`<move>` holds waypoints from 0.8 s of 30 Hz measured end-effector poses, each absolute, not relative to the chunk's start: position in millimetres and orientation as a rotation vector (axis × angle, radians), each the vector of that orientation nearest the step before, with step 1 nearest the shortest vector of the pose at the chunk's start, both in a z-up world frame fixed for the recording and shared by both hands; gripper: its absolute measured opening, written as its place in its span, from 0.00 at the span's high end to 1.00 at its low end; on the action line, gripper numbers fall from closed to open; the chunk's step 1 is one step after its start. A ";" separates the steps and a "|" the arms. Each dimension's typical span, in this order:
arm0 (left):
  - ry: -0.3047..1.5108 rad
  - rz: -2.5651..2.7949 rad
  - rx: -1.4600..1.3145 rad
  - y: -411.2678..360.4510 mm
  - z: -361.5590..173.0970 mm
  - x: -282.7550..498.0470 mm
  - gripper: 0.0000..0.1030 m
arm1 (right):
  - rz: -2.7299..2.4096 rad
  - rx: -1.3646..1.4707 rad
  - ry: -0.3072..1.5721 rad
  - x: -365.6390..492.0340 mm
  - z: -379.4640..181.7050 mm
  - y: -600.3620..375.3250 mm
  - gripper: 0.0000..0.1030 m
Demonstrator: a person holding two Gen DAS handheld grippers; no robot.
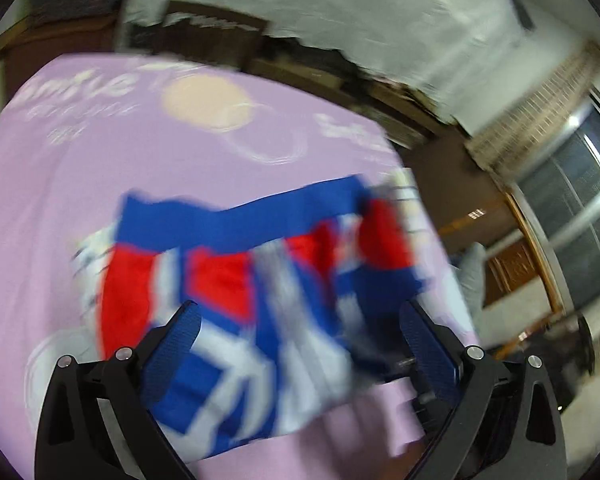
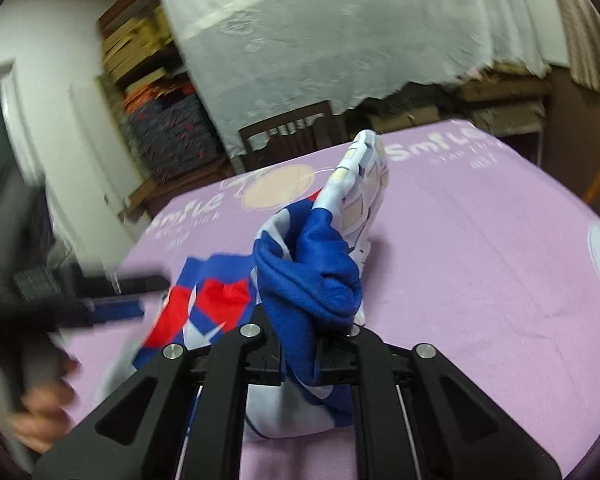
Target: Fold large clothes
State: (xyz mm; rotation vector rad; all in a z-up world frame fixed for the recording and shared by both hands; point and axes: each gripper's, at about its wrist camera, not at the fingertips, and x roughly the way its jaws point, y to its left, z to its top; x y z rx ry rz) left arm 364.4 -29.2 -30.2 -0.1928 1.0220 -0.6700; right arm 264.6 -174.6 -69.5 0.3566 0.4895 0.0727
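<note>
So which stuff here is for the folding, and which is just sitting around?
For the folding:
- red, white and blue garment
- right gripper, pinching it
- left gripper, open
- purple sheet underneath

Just around:
- wooden chair
- stacked boxes
- white cover

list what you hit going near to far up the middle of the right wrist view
right gripper → bunched blue, red and white garment → purple sheet → wooden chair → white cloth cover

My counter [image 2: 480, 248] wears a lilac cloth with white lettering. Behind it stands a dark wooden chair [image 2: 288, 128], and behind that a white sheet [image 2: 320, 48] drapes stacked boxes. Windows [image 1: 580, 184] sit right of the sheet.
</note>
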 end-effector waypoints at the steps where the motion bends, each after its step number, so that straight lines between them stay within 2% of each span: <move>1: 1.030 -0.705 -0.174 -43.4 -26.0 365.5 0.03 | 0.079 0.349 0.490 264.9 -71.3 -172.8 0.92; 8: 1.177 -0.817 -0.033 -140.0 -54.3 393.1 0.04 | 0.129 0.305 0.503 264.5 -77.3 -164.4 0.91; 9: 1.182 -0.802 -0.027 -141.7 -59.8 397.8 0.10 | 0.138 0.297 0.505 264.6 -77.2 -162.7 0.91; 11: 1.209 -0.766 -0.028 -139.9 -74.0 407.8 0.55 | 0.157 0.284 0.507 264.9 -78.5 -161.7 0.91; 15: 1.232 -0.794 -0.149 -121.5 -81.2 419.3 0.86 | 0.170 0.304 0.536 268.2 -84.1 -171.1 0.91; 20: 1.148 -0.758 -0.108 -102.8 -55.7 410.6 0.88 | 0.207 0.361 0.540 266.7 -81.5 -177.5 0.91; 24: 1.061 -0.725 -0.111 -66.3 -26.6 401.9 0.88 | 0.215 0.273 0.514 266.0 -62.8 -159.0 0.91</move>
